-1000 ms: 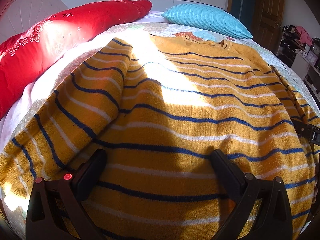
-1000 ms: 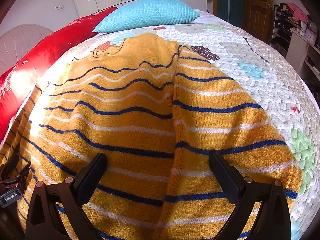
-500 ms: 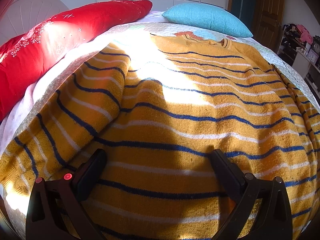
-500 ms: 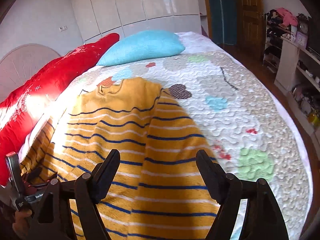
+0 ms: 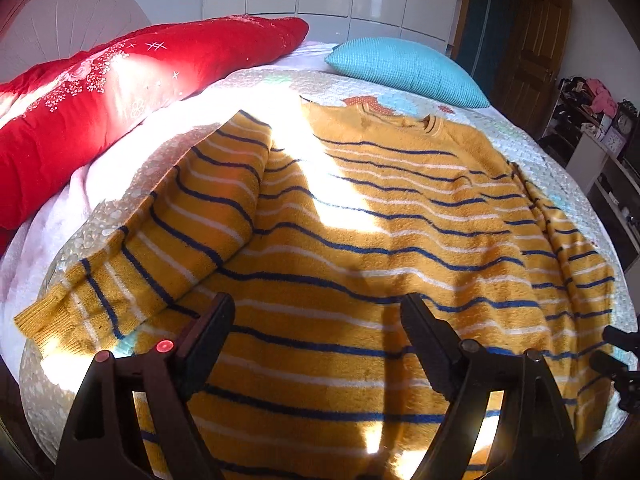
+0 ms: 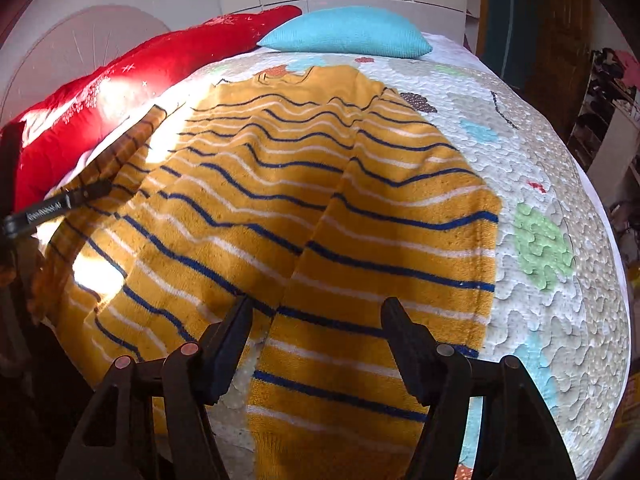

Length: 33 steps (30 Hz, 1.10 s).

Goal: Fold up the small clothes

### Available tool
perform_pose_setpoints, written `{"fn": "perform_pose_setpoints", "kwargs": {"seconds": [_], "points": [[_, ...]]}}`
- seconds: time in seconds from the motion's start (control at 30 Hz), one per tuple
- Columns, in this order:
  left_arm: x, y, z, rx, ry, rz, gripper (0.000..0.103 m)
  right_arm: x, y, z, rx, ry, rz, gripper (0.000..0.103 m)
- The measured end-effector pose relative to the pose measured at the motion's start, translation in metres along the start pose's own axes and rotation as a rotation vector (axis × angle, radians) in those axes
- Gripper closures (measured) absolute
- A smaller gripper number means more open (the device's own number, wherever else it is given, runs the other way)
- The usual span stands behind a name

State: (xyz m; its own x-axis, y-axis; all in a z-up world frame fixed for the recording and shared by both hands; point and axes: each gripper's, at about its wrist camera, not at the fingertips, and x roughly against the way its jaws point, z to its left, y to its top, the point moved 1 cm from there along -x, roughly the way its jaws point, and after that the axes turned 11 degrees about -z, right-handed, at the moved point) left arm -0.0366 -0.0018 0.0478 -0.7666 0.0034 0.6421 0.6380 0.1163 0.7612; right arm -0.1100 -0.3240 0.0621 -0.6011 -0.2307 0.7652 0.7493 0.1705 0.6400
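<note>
A mustard-yellow sweater [image 5: 380, 232] with navy and white stripes lies spread flat on the quilted bed, collar at the far end. Its left sleeve [image 5: 160, 240] angles out toward the near left edge. My left gripper [image 5: 316, 320] is open and empty, hovering over the sweater's hem. In the right wrist view the sweater [image 6: 256, 184] fills the middle, and its right sleeve [image 6: 360, 300] runs down toward me. My right gripper [image 6: 316, 320] is open and empty, its fingers on either side of that sleeve's lower part. The left gripper's tip [image 6: 60, 204] shows at the left edge there.
A long red pillow [image 5: 120, 92] lies along the left side and a turquoise pillow [image 5: 404, 68] at the far end. The patterned white quilt [image 6: 540, 200] is bare to the right of the sweater. A wooden door and cluttered shelves [image 5: 592, 120] stand to the right.
Both grippers have pulled back and risen, so more of the sweater and bed shows. The right gripper swung right, then back over the right sleeve. Both stayed open.
</note>
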Motion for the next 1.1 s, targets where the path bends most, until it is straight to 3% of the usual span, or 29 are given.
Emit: {"fn": "perform_pose_setpoints", "kwargs": {"seconds": [0.1,0.13,0.17,0.2,0.3,0.43,0.57,0.63,0.7,0.77,0.83,0.93,1.03,1.1], "points": [[0.016,0.002,-0.004,0.01,-0.026,0.0,0.019,-0.013,-0.012,0.009,0.037,-0.015,-0.013,0.036],[0.021,0.001,-0.003,0.018,-0.032,-0.001,0.019,-0.012,-0.012,0.01,0.055,-0.026,-0.021,0.055],[0.024,0.001,-0.001,0.028,-0.036,-0.003,0.019,-0.011,-0.01,0.009,0.049,-0.03,-0.027,0.094],[0.027,0.001,0.003,0.042,-0.038,-0.003,0.019,-0.01,-0.008,0.004,0.025,-0.029,-0.024,0.099],[0.038,0.001,0.022,0.095,-0.046,-0.021,0.019,0.0,0.005,-0.021,-0.061,-0.05,-0.078,0.099],[0.055,0.003,0.05,0.143,-0.03,-0.056,0.019,0.019,0.048,-0.087,-0.17,-0.203,-0.178,0.099],[0.063,0.001,0.081,0.186,0.023,-0.085,0.019,0.024,0.092,-0.157,-0.24,-0.448,-0.231,0.099],[0.064,-0.003,0.098,0.225,0.047,-0.084,0.019,0.017,0.101,-0.189,-0.264,-0.639,-0.207,0.098],[0.065,-0.008,0.112,0.271,0.054,-0.072,0.019,0.015,0.1,-0.208,-0.314,-0.748,-0.151,0.092],[0.065,-0.014,0.122,0.289,0.058,-0.069,0.019,0.028,0.093,-0.203,-0.38,-0.694,-0.187,0.065],[0.064,-0.021,0.127,0.277,0.062,-0.07,0.018,0.041,0.081,-0.181,-0.413,-0.556,-0.225,0.054],[0.052,-0.032,0.13,0.262,0.04,-0.029,0.018,0.038,0.06,-0.128,-0.406,-0.257,-0.209,0.053],[0.039,-0.044,0.13,0.273,-0.015,0.017,0.018,0.024,0.026,-0.066,-0.397,0.052,-0.124,0.053],[0.035,-0.05,0.127,0.267,-0.037,0.021,0.017,0.013,0.001,-0.029,-0.373,0.141,-0.054,0.053]]}}
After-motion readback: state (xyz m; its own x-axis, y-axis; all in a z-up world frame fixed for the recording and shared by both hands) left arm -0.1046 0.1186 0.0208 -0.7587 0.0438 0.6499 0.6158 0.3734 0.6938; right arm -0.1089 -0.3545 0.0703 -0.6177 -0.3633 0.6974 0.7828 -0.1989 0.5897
